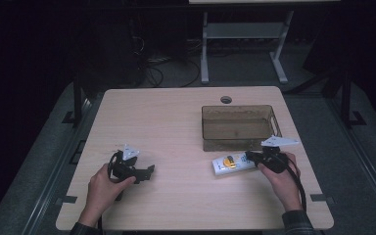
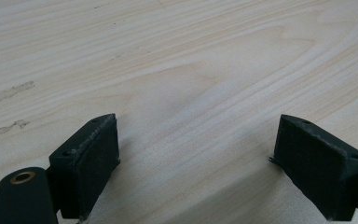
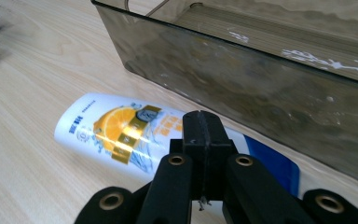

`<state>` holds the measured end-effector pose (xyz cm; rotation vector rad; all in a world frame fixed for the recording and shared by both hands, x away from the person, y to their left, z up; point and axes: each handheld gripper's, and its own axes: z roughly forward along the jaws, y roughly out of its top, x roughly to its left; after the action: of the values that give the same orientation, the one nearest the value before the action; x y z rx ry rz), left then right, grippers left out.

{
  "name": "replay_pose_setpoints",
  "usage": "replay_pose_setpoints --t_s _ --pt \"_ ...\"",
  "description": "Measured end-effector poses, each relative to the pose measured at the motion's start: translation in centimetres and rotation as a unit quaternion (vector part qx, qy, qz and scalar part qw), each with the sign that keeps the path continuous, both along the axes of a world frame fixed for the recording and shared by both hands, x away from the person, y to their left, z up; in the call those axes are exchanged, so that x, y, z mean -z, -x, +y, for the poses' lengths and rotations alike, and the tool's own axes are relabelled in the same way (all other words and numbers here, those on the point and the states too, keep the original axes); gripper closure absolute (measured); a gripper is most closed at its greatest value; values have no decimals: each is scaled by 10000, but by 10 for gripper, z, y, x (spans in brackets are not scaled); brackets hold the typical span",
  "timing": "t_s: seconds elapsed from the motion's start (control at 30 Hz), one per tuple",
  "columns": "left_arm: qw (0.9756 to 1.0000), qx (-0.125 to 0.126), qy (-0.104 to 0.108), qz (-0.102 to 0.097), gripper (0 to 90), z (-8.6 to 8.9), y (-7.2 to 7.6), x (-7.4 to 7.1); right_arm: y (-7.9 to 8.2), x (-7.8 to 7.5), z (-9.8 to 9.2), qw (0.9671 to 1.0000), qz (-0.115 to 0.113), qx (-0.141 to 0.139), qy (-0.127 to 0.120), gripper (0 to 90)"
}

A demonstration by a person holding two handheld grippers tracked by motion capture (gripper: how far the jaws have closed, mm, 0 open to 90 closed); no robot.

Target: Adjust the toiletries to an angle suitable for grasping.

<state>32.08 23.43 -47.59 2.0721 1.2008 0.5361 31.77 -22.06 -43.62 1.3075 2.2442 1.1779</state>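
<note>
The right gripper (image 3: 204, 122), jaws pressed together, hovers over a white orange-printed tube (image 1: 233, 164) at six o'clock of the smoky transparent plastic bin (image 1: 239, 142). The left gripper (image 2: 196, 158), jaws spread, rests at eight o'clock on the pale wooden surface (image 1: 166, 122).

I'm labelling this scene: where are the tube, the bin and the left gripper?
tube (image 3: 107, 126), right gripper view, printed orange picture.
bin (image 1: 239, 141), high view, near wall.
left gripper (image 2: 196, 154), left gripper view, between its open jaws.

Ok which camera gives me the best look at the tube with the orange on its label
The right gripper view: the tube lies close up on the table beside the brown bin, its orange picture sharp, partly behind the shut right gripper. In the high view the tube is small and its label unclear. The left gripper view looks at table wood.
</note>
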Motion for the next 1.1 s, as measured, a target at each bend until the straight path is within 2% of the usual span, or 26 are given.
replay_pose_setpoints --t_s 0.33,0.37,0.7,1.1 --pt "10000 5 5 -3 128 0 0 0 -15 6 15 9999 79 -78 -30 900" --pt "10000 7 2 -4 128 0 0 0 -18 8 19 9999 138 -71 -21 900" --pt "10000 17 6 -2 129 0 0 0 -31 16 36 9995 218 -193 79 900" --pt "10000 21 10 -2 129 0 0 0 -33 19 41 9992 295 -228 154 900"
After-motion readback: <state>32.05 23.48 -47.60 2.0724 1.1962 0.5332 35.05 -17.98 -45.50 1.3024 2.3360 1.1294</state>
